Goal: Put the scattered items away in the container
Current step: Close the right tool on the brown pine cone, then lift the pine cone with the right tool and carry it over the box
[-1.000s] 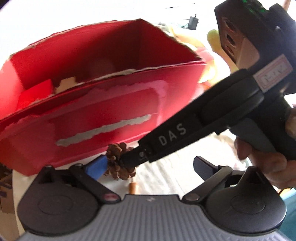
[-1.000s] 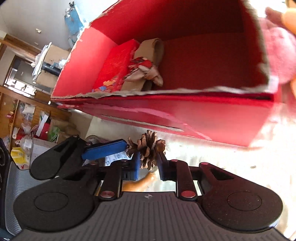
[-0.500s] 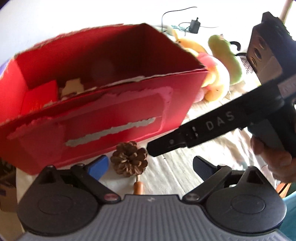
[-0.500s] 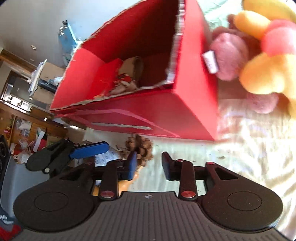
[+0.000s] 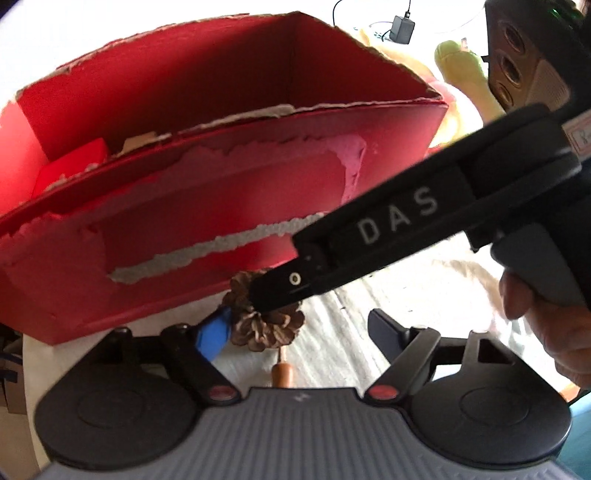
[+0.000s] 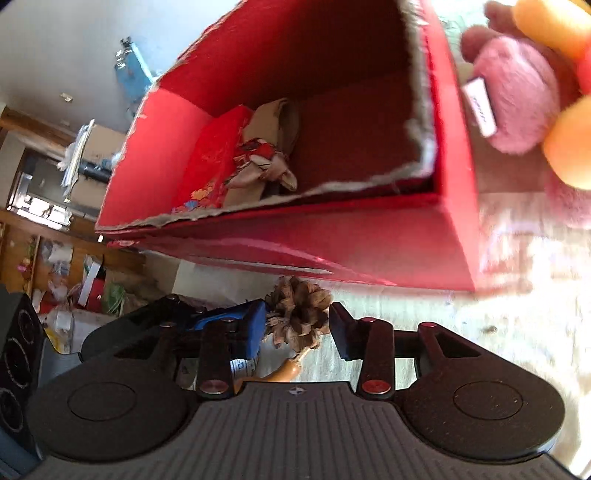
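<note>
A brown pine cone (image 5: 266, 326) lies on the pale cloth just in front of the red cardboard box (image 5: 221, 206). My left gripper (image 5: 299, 332) is open, and the cone sits by its blue left finger (image 5: 214, 334). The right gripper reaches in from the right in the left wrist view, one black finger (image 5: 288, 288) lying over the cone. In the right wrist view the right gripper (image 6: 297, 330) is open and straddles the pine cone (image 6: 299, 314), with a gap on the right side. The red box (image 6: 369, 243) holds a red packet (image 6: 214, 155) and a patterned cloth (image 6: 262, 166).
Pink and orange plush toys (image 6: 517, 96) press against the box's right side, and a yellow-green plush (image 5: 461, 66) lies behind. A black charger (image 5: 402, 26) sits at the back. A small wooden knob (image 5: 282, 373) lies under the cone. A hand (image 5: 546, 325) holds the right gripper.
A second ago the right gripper was shut on the pine cone. It let go and drew back, and now it has come forward again, open wider, with the cone between its fingers.
</note>
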`<state>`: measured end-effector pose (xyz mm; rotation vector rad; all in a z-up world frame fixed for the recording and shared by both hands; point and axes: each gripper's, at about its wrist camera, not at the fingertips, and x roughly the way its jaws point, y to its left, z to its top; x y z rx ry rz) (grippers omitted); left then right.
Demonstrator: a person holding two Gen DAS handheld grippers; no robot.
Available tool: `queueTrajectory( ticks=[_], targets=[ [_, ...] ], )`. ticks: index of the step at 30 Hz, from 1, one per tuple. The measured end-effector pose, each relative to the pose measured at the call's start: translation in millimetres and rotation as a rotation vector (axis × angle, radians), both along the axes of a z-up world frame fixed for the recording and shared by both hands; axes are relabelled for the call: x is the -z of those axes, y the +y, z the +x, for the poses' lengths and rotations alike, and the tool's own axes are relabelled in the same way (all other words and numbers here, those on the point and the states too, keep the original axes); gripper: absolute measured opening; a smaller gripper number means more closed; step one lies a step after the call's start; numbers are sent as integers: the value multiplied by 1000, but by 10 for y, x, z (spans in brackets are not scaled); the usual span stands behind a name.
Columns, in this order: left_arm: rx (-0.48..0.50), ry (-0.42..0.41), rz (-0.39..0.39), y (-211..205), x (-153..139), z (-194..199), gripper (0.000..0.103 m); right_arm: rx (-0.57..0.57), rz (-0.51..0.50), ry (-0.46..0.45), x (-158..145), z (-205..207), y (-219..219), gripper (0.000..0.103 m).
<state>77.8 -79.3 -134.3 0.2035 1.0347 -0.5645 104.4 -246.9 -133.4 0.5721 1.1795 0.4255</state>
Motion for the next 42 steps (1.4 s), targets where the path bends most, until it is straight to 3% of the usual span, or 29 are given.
queueTrajectory(
  ticks=[1,7,12,19,26,30,36,42],
  targets=[
    [0,1,3,-7,3,4,81,3,-9,-5,-3,-17,0,51],
    [0,-20,40,-83,53,7,80,-14,9,18,64,-24,55,47],
    [23,-8,18,-93,-8,-26,60,-4,-20,-3,12,-60,11,45],
    [96,-31,13,-274,-108,-135,46,62,-22,13,-5,-248,-237,45],
    [149,-86,-56,-314,-362,-179,46,141,-12,-23,-178,-456,-526,45],
    [164,-138,-107,-542,-644,-218,45,176,-9,-70,-365,-575,-694,45],
    [176,-229,-180,-566,-1024,-398,44,206,-11,-159,-762,-680,-701,45],
    [169,-311,-213,-605,-1327,-221,44,225,-1,-245,-1055,-602,-663,45]
  ],
)
